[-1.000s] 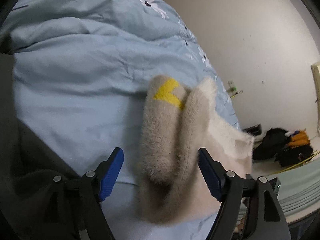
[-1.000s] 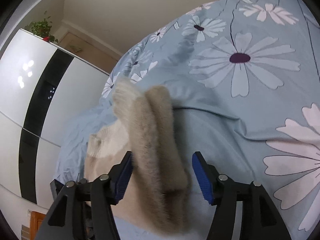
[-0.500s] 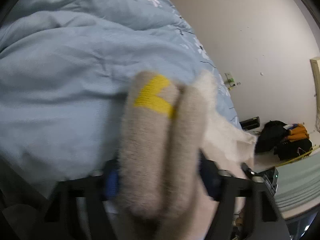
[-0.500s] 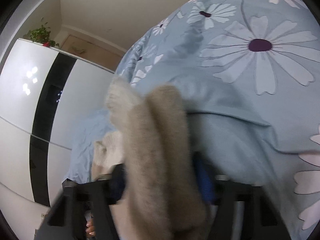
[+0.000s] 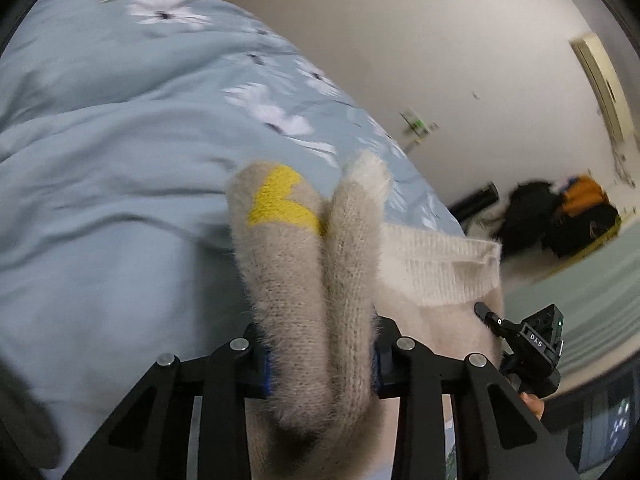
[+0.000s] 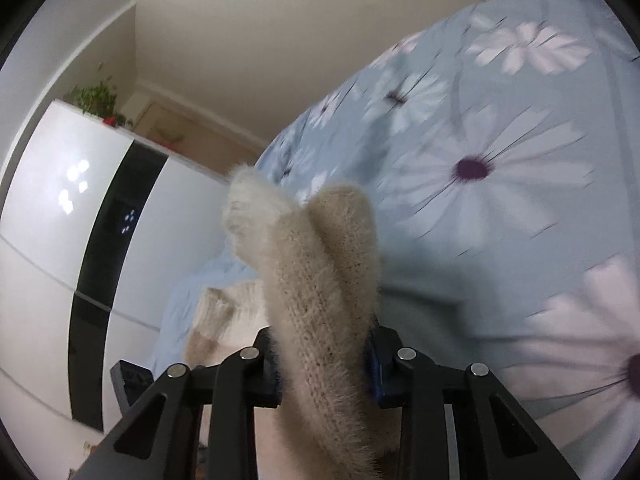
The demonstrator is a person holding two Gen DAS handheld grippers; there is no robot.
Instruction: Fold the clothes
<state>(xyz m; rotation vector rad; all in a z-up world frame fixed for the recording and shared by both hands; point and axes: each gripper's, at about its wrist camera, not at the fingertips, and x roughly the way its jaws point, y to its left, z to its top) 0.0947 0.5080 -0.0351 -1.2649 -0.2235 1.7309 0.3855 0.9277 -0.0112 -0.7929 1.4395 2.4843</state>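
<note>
A fuzzy beige sweater (image 5: 316, 276) with a yellow patch (image 5: 280, 204) and a white ribbed hem (image 5: 444, 264) is bunched into two thick folds. My left gripper (image 5: 320, 364) is shut on these folds and holds them above the bed. In the right wrist view the same beige sweater (image 6: 320, 280) stands up between the jaws. My right gripper (image 6: 324, 364) is shut on it. The other gripper's black body (image 5: 536, 344) shows at the right of the left wrist view.
The light blue duvet with white daisies (image 6: 500, 184) covers the bed (image 5: 120, 200). A white and black wardrobe (image 6: 80, 260) stands on the left. Dark and orange bags (image 5: 568, 208) lie on the floor by the wall.
Both grippers have closed from open onto the sweater's folds and lifted it. The views have tilted up, showing more wall and ceiling.
</note>
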